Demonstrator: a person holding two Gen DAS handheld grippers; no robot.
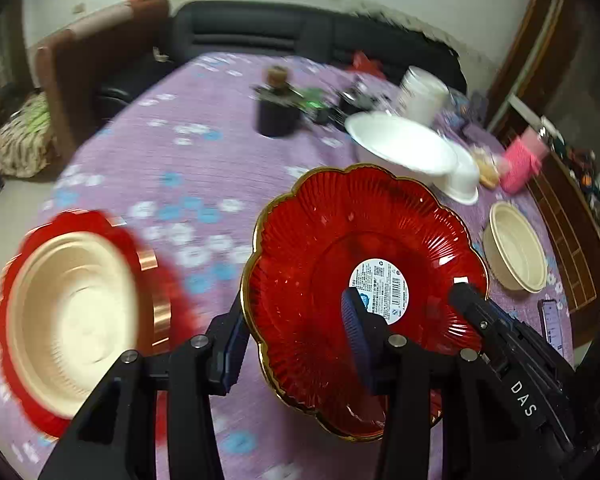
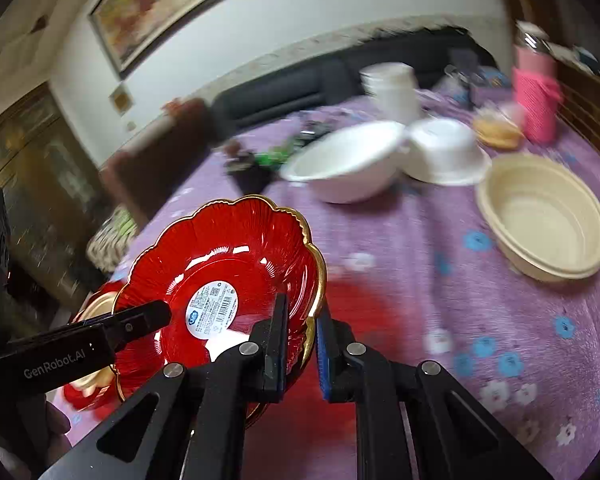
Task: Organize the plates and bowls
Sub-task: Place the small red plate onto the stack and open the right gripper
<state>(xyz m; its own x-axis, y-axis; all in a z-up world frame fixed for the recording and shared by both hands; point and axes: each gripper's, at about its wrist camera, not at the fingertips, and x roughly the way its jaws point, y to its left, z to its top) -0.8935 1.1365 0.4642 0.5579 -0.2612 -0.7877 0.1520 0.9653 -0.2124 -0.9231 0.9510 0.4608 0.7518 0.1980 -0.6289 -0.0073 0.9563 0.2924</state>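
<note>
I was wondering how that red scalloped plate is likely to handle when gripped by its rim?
The red scalloped plate looks glossy, so probably slippery between the pads. Its thin, translucent ribbed wall suggests it is light and may flex or crack. Held at one edge by the right tool, it could tilt.

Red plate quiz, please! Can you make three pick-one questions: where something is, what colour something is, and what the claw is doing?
1. Where is the white sticker?
A) in the middle of the red plate
B) on a green cup
C) on a spoon

2. What colour is the plate's rim?
A) silver
B) gold
C) blue

3. What is the right claw doing?
A) wide open, holding nothing
B) holding a fork
C) pinching the plate's rim

Answers: 1 A, the round label sits at the plate's centre; 2 B, a shiny gold line runs round the edge; 3 C, both pads squeeze the rim.
</note>
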